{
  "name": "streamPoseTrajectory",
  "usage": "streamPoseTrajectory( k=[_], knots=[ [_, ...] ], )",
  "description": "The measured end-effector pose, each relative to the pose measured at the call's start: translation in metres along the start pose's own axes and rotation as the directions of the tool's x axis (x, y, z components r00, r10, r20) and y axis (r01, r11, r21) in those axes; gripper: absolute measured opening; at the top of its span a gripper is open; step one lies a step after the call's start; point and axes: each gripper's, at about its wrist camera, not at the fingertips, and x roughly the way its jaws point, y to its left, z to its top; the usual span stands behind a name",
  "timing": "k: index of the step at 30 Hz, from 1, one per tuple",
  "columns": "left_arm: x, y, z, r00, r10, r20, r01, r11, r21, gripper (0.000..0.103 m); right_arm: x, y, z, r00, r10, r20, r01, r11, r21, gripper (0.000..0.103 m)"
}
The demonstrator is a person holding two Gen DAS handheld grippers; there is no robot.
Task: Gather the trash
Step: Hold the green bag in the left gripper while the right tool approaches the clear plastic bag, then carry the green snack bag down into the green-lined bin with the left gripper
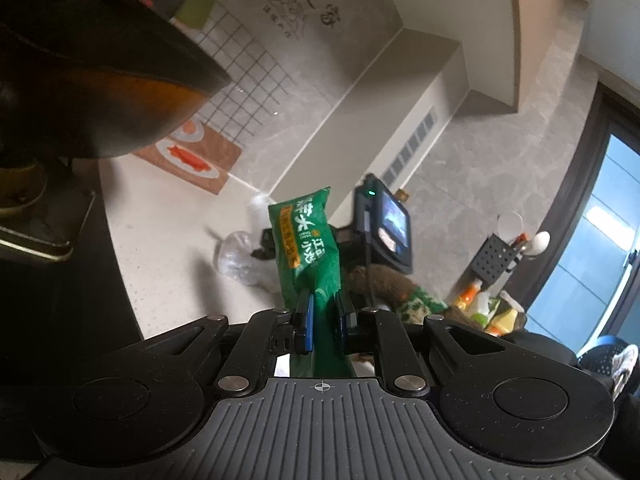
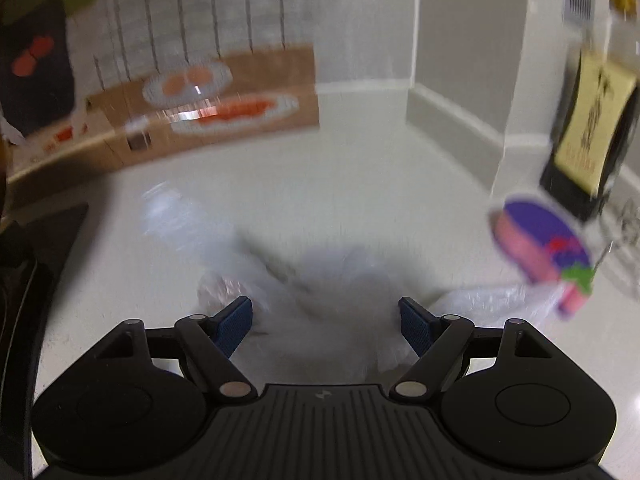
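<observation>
The left claw (image 1: 324, 316) is nearly closed, its blue pads pinching a green snack packet (image 1: 310, 240) that stands up between the fingers and rises tilted above their tips. Beyond the packet, on the pale bench (image 1: 168, 240), lies a crumpled clear plastic bag (image 1: 236, 258), apart from this claw and a little left of the packet. Far back on the left, a brown box with pictures of food (image 1: 192, 156) leans at the tiled wall.

In the right wrist view, which is blurred, the right claw (image 2: 326, 320) stands wide with nothing pressed between its pads. Crumpled clear plastic (image 2: 280, 304) lies on the bench directly ahead of it and under the gap between the fingers; whether either pad touches it cannot be told. To the left of that, farther off, a clear plastic bottle (image 2: 176, 216) lies on the bench. Off to the right, near the right finger, rests a pink and purple wrapper (image 2: 540, 248).
</observation>
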Motion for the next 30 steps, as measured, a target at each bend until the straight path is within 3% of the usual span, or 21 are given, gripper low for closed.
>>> streamPoseTrajectory(
  k=[4, 7, 15, 21, 25, 30],
  knots=[
    [0.001, 0.001, 0.001, 1.000, -0.006, -0.011, 0.006, 1.000, -0.008, 0.015, -0.022, -0.007, -0.006, 0.999, 0.014, -0.040, -0.013, 1.000, 0.020, 0.034],
    [0.001, 0.000, 0.000, 1.000, -0.013, -0.015, 0.013, 1.000, -0.001, 0.015, -0.059, -0.011, -0.011, 1.000, 0.014, -0.020, -0.014, 1.000, 0.005, 0.026],
    [0.002, 0.000, 0.001, 0.999, -0.024, -0.028, 0.024, 1.000, 0.010, 0.015, -0.180, -0.018, -0.046, 0.992, 0.041, 0.118, -0.043, 0.999, 0.011, 0.020],
    [0.004, 0.004, 0.002, 0.999, -0.017, -0.040, 0.016, 1.000, -0.015, 0.015, -0.219, -0.035, -0.086, 0.990, -0.010, 0.144, 0.001, 0.998, 0.059, 0.019],
    [0.003, 0.000, 0.002, 0.999, -0.001, -0.039, 0.001, 1.000, 0.003, 0.015, -0.249, -0.046, -0.111, 0.981, 0.000, 0.192, -0.024, 0.993, 0.120, 0.017],
    [0.008, -0.031, -0.007, 0.997, 0.008, -0.073, 0.003, 0.988, 0.156, 0.015, -0.312, -0.059, -0.152, 0.954, 0.004, 0.299, -0.050, 0.988, 0.146, 0.016]
  ],
)
